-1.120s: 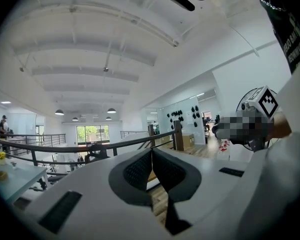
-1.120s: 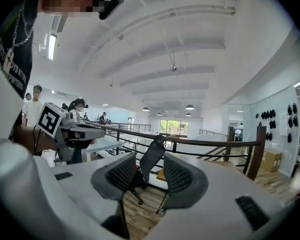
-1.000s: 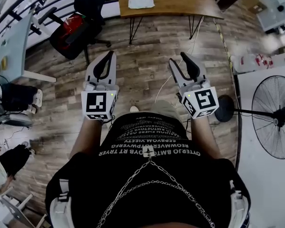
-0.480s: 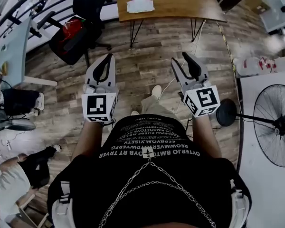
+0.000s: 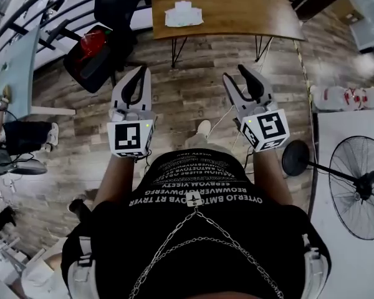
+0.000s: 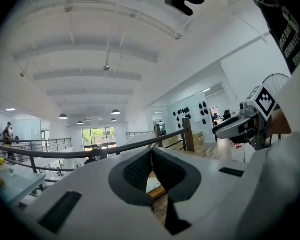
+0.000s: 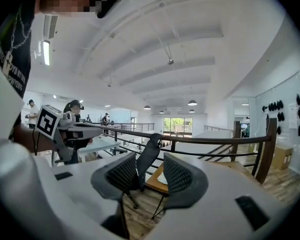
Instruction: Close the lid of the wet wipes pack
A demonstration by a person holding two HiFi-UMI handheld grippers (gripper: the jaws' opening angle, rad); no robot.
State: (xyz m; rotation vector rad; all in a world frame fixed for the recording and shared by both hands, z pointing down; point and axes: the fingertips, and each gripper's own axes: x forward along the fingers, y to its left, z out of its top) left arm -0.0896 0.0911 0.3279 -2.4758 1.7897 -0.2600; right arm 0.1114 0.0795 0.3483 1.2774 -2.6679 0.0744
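Left gripper (image 5: 143, 72) is held in front of the person's torso, jaws together at the tips, nothing between them. Right gripper (image 5: 235, 75) is beside it, jaws slightly apart and empty. Both are above the wooden floor (image 5: 187, 95). The wet wipes pack (image 5: 184, 14) lies on the brown surface (image 5: 243, 8) ahead, well apart from both; its lid position cannot be made out.

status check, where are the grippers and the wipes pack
Left hand-held gripper shut, right hand-held gripper open, both empty. Wet wipes pack on the wooden table ahead, untouched, lid too small to read. Office chair stands left of the route.
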